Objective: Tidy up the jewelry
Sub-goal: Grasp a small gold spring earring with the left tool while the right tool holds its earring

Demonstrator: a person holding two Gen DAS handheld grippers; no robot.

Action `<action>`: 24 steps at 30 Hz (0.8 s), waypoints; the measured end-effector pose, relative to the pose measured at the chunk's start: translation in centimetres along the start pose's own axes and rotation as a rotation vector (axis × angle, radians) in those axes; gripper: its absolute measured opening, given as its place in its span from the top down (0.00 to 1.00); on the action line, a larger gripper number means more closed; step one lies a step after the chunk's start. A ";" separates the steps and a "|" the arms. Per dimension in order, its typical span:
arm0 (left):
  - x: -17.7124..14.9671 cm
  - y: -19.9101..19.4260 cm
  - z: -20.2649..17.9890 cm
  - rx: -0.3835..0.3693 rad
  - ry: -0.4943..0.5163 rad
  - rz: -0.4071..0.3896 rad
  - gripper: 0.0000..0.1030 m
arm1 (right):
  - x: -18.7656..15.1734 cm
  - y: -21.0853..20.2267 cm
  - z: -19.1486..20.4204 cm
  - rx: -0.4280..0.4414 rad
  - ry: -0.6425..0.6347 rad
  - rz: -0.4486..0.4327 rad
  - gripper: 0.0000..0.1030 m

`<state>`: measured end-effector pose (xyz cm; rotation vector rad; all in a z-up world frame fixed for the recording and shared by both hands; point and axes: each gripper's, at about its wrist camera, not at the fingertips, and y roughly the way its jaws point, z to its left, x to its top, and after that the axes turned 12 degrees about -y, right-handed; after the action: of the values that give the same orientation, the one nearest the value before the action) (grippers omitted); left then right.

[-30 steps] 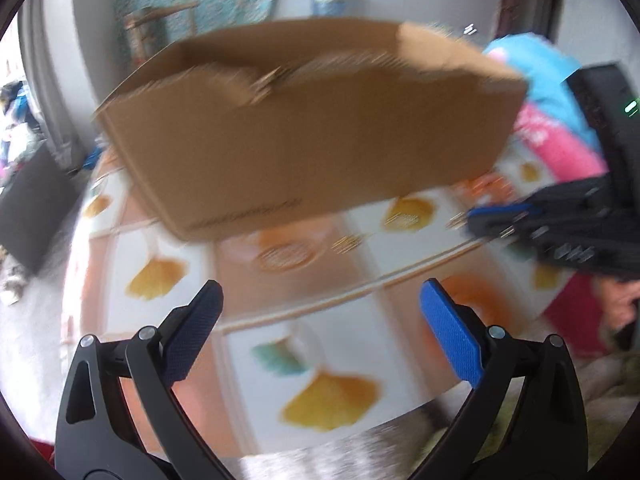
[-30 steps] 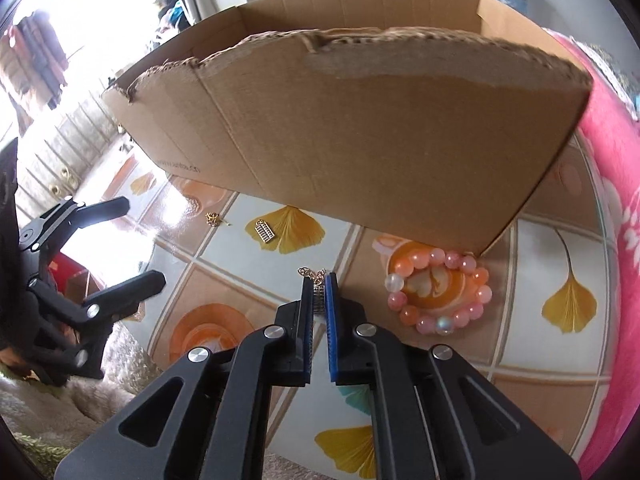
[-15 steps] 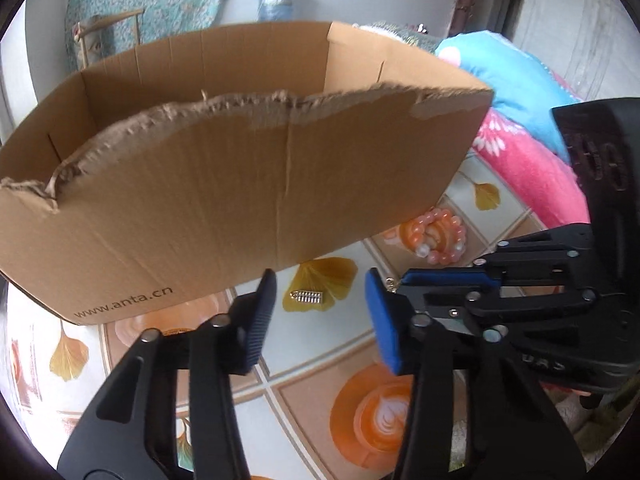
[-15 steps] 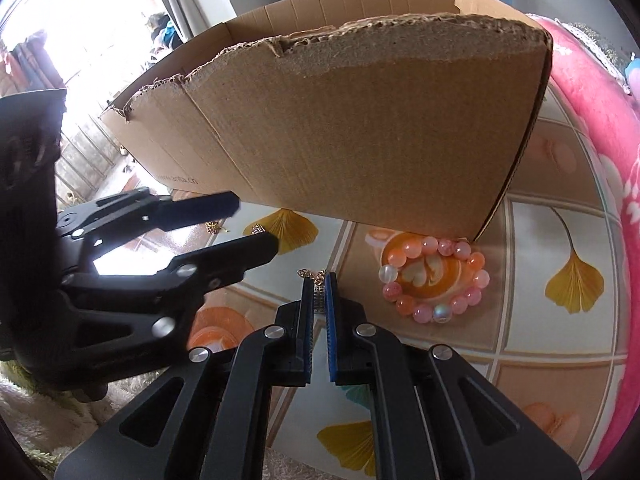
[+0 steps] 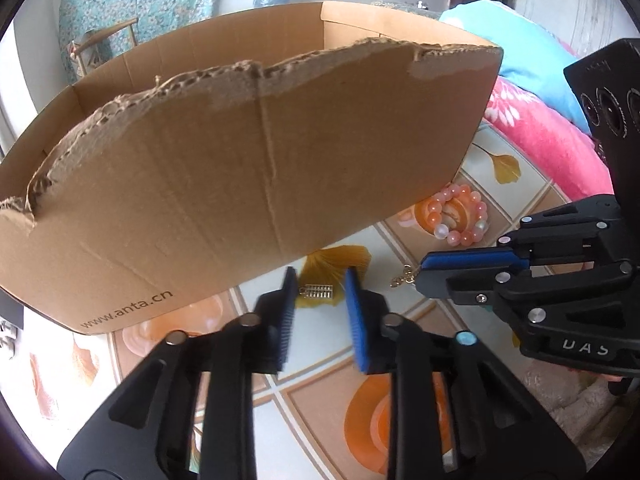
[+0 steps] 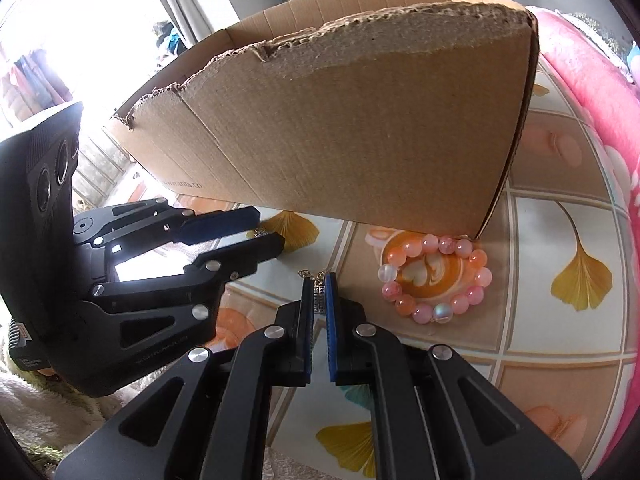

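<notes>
A small gold abacus charm (image 5: 317,291) lies on the patterned tabletop, between the fingertips of my left gripper (image 5: 320,280), which is open around it without touching. My right gripper (image 6: 319,284) is shut on a small gold chain piece (image 6: 319,295); it also shows in the left wrist view (image 5: 406,276). A pink bead bracelet (image 6: 434,278) lies on the table just right of the right gripper, also seen in the left wrist view (image 5: 458,216). A large open cardboard box (image 5: 248,176) stands just behind all of them.
A pink blanket (image 6: 600,112) lines the table's right side and a blue pillow (image 5: 516,36) lies beyond. The tabletop (image 6: 560,344) has ginkgo-leaf and coffee-cup tiles. A furry cloth (image 5: 576,396) hangs at the near edge. The two grippers are close together.
My left gripper has swung in toward the box, lowered around the abacus charm and narrowed its jaws. The right gripper has stayed shut on the chain piece, barely moving.
</notes>
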<state>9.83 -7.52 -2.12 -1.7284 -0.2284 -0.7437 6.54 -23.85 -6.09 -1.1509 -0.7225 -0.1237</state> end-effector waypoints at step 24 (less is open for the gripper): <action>-2.2 -2.1 1.5 0.002 -0.015 -0.011 0.87 | 0.8 -1.0 1.0 -0.027 -0.023 0.014 0.73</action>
<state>7.54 -4.98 -1.88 -1.7321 -0.2490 -0.7383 6.29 -23.17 -4.64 -1.1844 -0.7353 -0.1090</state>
